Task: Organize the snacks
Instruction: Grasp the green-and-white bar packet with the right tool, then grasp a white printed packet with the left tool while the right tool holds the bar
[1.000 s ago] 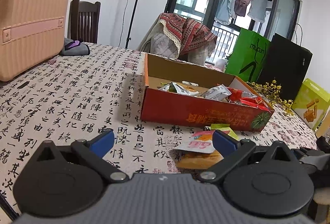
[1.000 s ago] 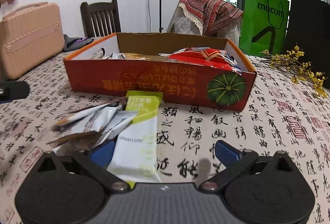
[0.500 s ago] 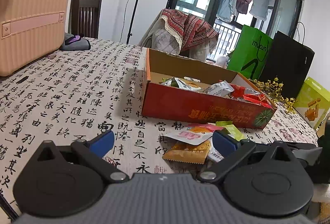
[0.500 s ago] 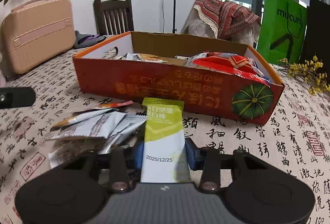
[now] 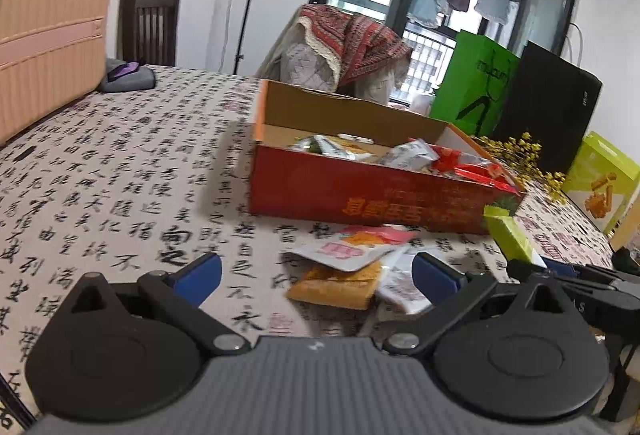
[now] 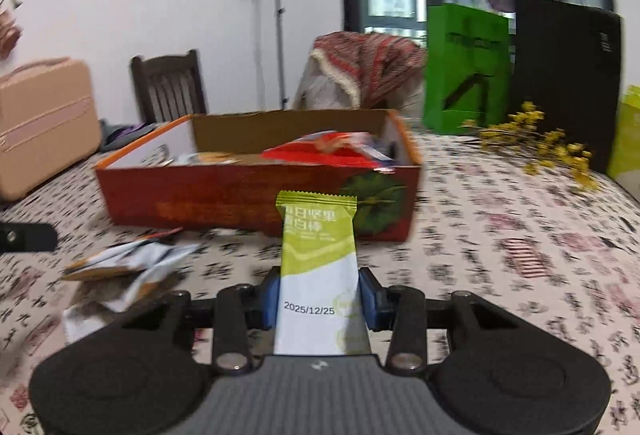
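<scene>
My right gripper [image 6: 320, 299] is shut on a green-and-white snack bar [image 6: 318, 267] and holds it up in front of the red cardboard box [image 6: 256, 203]. The box holds several snack packets. The bar also shows in the left wrist view [image 5: 510, 235], at the right with the right gripper. My left gripper [image 5: 316, 273] is open and empty, low over the table. A small pile of loose packets [image 5: 348, 267] lies just ahead of it, before the box [image 5: 360, 195]. The same pile [image 6: 124, 271] lies left of my right gripper.
A pink suitcase [image 5: 48, 47] stands at the table's left. A dark pouch [image 5: 128, 77] lies at the far edge by a wooden chair [image 5: 148, 23]. Yellow dried flowers [image 6: 536, 147], green and black bags [image 6: 464, 67] and a lime box [image 5: 604, 179] are at the right.
My right gripper has closed on the green-and-white bar and lifted it off the pile, swinging right. My left gripper has drifted slightly, staying open.
</scene>
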A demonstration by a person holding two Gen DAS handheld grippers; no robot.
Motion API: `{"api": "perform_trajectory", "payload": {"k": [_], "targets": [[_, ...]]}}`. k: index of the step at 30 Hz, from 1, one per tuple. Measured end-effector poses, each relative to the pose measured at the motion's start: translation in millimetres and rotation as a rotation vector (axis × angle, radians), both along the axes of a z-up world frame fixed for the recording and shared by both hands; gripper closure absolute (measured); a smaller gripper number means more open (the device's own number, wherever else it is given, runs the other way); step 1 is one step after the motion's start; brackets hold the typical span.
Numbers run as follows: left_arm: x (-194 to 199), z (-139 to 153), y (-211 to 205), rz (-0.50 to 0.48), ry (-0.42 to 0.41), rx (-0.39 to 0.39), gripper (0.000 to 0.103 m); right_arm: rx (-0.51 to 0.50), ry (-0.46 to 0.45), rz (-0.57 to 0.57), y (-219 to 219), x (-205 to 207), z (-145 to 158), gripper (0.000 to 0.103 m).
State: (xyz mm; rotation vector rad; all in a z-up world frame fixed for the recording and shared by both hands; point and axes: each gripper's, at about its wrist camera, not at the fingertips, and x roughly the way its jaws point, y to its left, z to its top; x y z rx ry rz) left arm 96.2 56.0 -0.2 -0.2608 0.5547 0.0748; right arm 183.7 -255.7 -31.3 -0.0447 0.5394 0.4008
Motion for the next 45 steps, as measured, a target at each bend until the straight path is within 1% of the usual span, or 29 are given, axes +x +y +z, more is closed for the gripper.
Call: {"api": "perform_trajectory", "payload": {"k": [6,9,14,17,19,21,24,28,30,32,33,35,36,38,43,45], "targets": [[15,9,-34,-0.031,0.021,0.027,0.0,0.039,-0.007,-0.071,-26,9,-4,0.064],[24,11,-51,-0.032,0.046,0.029,0.0,0.086,-0.002,-0.075,-33,13,-4,0.064],[31,6,-75,-0.042,0.093,0.032,0.0,0.127,0.004,-0.06,-38,15,-6,0.064],[35,3,-78,-0.025,0.12,0.02,0.001,0.135,0.003,-0.052,-38,14,-6,0.064],[38,1,-77,0.0,0.138,0.02,0.006,0.135,-0.002,-0.046,-37,13,-5,0.064],[42,0,-75,0.02,0.156,0.009,0.008,0.135,-0.009,-0.042,-37,11,-5,0.064],[47,-1,-72,0.055,0.172,0.003,0.009,0.132,-0.018,-0.041,-36,10,-5,0.064],[54,-6,-64,0.106,0.196,-0.039,0.008,0.126,-0.027,-0.037,-34,8,-4,0.064],[55,-9,-63,0.116,0.203,-0.038,0.009,0.122,-0.035,-0.037,-34,6,-3,0.064],[54,-11,-64,0.113,0.205,-0.029,0.013,0.121,-0.038,-0.036,-33,5,-3,0.064],[52,-11,-64,0.109,0.202,-0.02,0.017,0.121,-0.038,-0.036,-34,5,-3,0.064],[49,-12,-63,0.092,0.203,-0.01,0.032,0.121,-0.039,-0.036,-34,5,-3,0.064],[48,-14,-62,0.073,0.211,-0.02,0.038,0.121,-0.039,-0.036,-34,5,-3,0.064],[44,-16,-59,0.062,0.209,-0.012,0.038,0.119,-0.041,-0.036,-34,6,-3,0.064],[32,-16,-50,0.049,0.185,-0.009,0.044,0.114,-0.041,-0.038,-34,5,-2,0.064],[28,-16,-46,0.035,0.18,-0.004,0.044,0.112,-0.041,-0.038,-34,5,-2,0.064]]}}
